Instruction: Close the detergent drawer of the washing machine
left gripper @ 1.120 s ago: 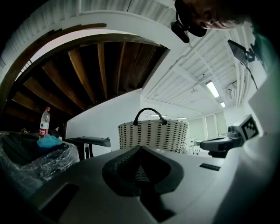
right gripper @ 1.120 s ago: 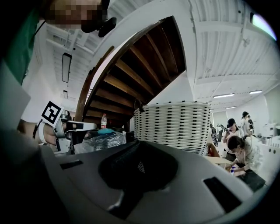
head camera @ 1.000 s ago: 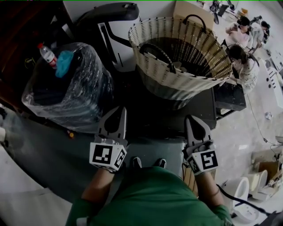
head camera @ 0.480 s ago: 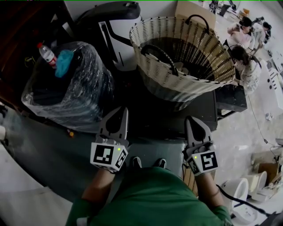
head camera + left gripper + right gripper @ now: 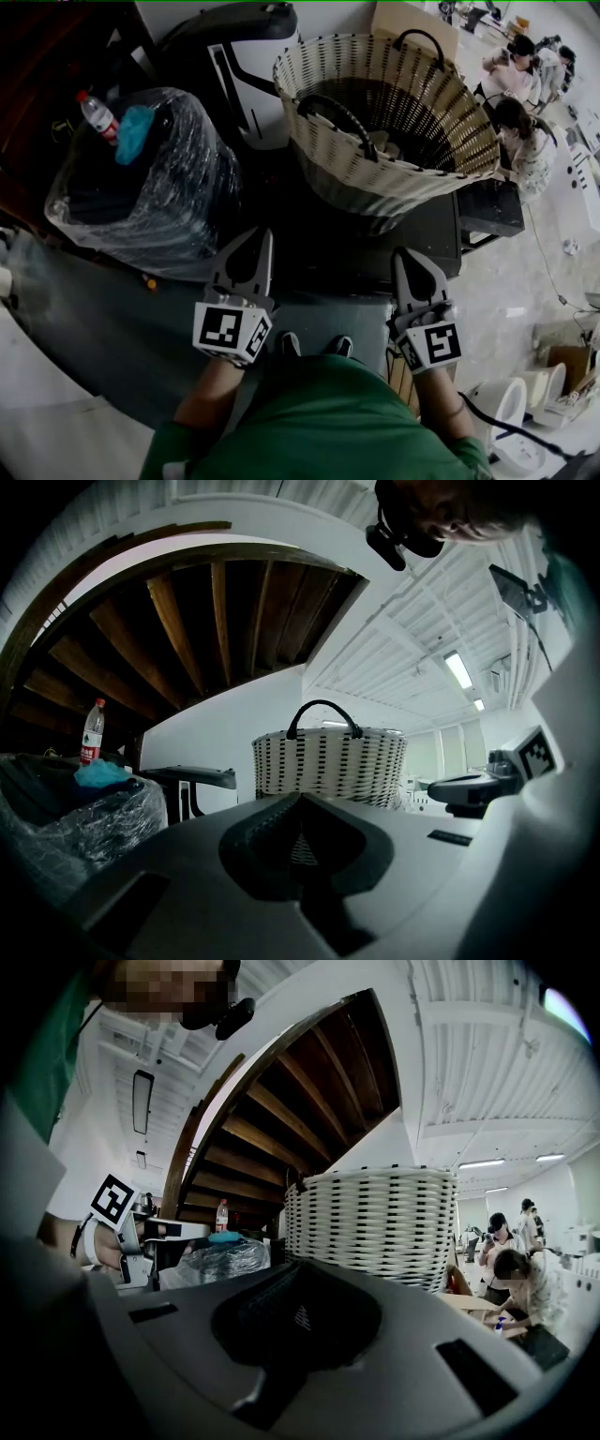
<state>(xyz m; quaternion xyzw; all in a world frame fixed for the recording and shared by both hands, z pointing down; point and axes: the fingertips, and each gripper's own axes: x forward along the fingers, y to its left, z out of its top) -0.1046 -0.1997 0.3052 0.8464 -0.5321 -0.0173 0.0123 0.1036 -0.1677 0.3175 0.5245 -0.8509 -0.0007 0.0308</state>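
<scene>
Detergent drawer: I cannot make it out in any view, and the washing machine neither
Left gripper [image 5: 256, 236]: jaws together with nothing between them; it is held low in front of the person and points toward the basket
Right gripper [image 5: 405, 255]: jaws together as well, empty; it is level with the left one and well apart from it
Wicker basket [image 5: 375, 141]: on a dark bench [image 5: 427, 230] just ahead of both grippers, with two dark handles
Plastic-lined bin [image 5: 150, 202]: left of the basket, with a water bottle [image 5: 97, 114] and a blue cloth [image 5: 136, 131] on top
People [image 5: 520, 131]: at the far right, beyond the basket
</scene>
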